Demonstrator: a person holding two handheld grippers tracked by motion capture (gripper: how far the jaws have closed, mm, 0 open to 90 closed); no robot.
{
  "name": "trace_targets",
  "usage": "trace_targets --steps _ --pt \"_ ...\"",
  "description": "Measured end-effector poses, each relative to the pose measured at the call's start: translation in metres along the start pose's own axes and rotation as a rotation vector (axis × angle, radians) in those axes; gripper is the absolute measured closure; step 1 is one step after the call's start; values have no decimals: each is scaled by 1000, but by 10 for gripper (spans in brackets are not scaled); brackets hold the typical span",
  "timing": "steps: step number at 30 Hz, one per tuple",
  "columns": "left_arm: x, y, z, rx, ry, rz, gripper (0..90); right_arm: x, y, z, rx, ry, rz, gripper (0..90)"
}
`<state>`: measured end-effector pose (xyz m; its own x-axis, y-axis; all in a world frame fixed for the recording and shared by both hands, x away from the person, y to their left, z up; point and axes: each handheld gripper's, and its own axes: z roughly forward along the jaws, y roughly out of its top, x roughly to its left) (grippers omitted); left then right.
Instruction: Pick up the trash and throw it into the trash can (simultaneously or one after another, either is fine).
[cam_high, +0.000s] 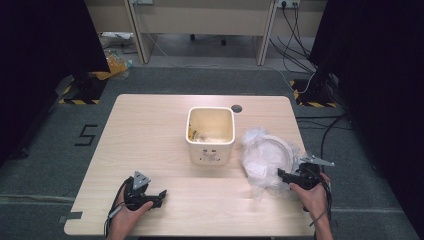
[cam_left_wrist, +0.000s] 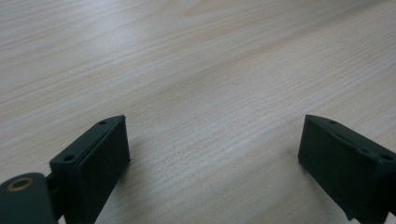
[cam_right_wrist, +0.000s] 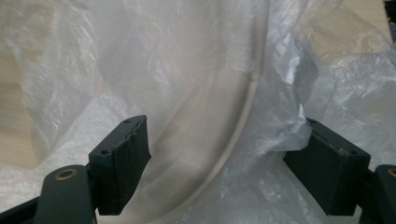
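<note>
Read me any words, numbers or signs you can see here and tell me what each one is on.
"5": black mark on the grey floor, left of the table.
Small dark print on the front of the cream bin: too small to read.
Nothing readable on the plastic bag.

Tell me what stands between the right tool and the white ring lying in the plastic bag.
The clear plastic bag itself does. The right tool stands open at the white ring, whose rim runs between the jaws, but the film is draped over it, so closing there would take film and ring together.
</note>
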<state>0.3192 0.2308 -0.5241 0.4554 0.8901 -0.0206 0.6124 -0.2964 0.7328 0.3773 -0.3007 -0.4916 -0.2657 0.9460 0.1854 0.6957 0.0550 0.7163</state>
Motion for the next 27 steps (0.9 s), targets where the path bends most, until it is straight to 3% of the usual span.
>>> trace_targets --steps 7,12,13,19,22,25,27 --pt "0 0 0 0 0 0 80 6 13 -32 -77 -19 -44 227" --pt "0 0 0 0 0 0 79 19 20 -47 -117 16 -75 244" --pt "0 0 0 0 0 0 79 28 23 -49 -122 39 -103 253" --pt "0 0 0 0 0 0 79 47 29 -32 -86 62 -158 253" --pt "0 0 0 0 0 0 79 53 31 -20 -59 23 -205 260" --pt "0 0 0 0 0 0 79 55 33 -9 -34 16 -212 318" --pt "0 0 0 0 0 0 79 55 32 -3 -16 -34 -254 383"
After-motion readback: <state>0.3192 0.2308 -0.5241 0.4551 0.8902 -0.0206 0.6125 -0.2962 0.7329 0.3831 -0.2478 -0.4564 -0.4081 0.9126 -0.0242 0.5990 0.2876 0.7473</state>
